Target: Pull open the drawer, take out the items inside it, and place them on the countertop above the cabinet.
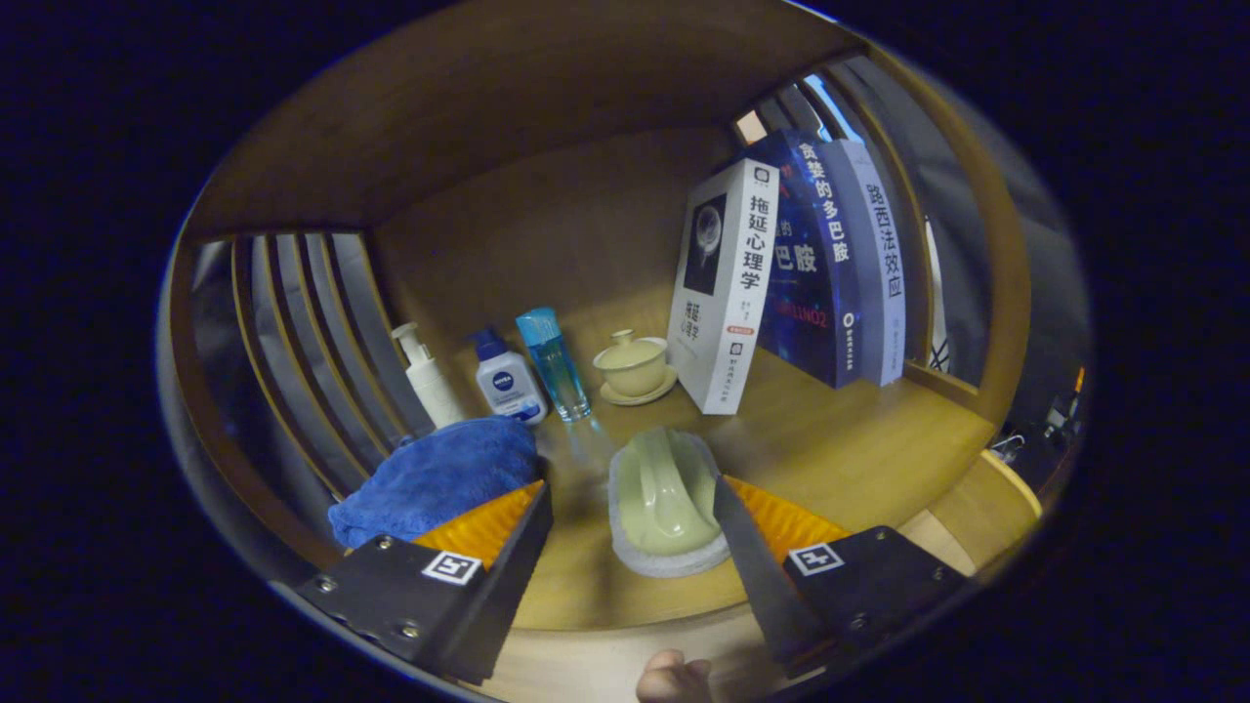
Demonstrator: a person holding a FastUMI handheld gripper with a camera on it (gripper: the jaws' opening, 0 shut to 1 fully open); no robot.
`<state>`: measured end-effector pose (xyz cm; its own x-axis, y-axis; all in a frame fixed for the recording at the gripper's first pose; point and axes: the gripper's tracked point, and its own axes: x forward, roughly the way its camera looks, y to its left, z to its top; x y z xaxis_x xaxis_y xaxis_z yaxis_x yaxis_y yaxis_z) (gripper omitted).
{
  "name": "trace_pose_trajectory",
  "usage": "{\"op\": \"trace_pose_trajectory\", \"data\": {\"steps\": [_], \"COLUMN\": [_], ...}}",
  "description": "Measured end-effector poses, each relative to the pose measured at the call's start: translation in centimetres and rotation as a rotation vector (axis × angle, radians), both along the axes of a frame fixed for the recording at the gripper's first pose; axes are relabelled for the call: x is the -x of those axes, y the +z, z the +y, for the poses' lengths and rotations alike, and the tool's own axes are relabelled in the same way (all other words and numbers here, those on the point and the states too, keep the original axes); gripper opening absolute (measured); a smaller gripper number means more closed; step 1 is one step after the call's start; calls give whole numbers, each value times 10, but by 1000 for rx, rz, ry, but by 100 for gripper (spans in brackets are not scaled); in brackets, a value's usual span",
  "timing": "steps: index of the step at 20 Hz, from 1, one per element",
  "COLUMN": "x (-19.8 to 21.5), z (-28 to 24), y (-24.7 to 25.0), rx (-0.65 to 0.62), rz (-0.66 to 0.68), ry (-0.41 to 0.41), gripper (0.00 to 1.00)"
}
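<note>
While the tongs gape wide, a smooth, oblong scrubber lies between them on wood.

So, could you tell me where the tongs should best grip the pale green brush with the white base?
Probably the raised handle ridge of the brush, approached from straight ahead. It runs lengthwise between the open tongs, so the fingers could close across its narrow sides.

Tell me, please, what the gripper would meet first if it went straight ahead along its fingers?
Most likely the pale green scrubbing brush lying between the open gripper fingers on the wooden countertop. Beyond it stand the lidded cup and the blue bottle, though depth is hard to judge.
</note>
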<state>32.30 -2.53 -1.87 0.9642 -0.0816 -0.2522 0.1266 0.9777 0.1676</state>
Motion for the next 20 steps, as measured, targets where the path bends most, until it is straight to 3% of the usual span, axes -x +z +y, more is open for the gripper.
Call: {"op": "trace_pose_trajectory", "data": {"steps": [7,11,20], "x": [65,104,228], "z": [19,23,1], "y": [10,18,23], "rx": [147,142,240], "rz": [-16,-50,-191], "ry": [52,44,-50], "gripper": [99,99,99]}}
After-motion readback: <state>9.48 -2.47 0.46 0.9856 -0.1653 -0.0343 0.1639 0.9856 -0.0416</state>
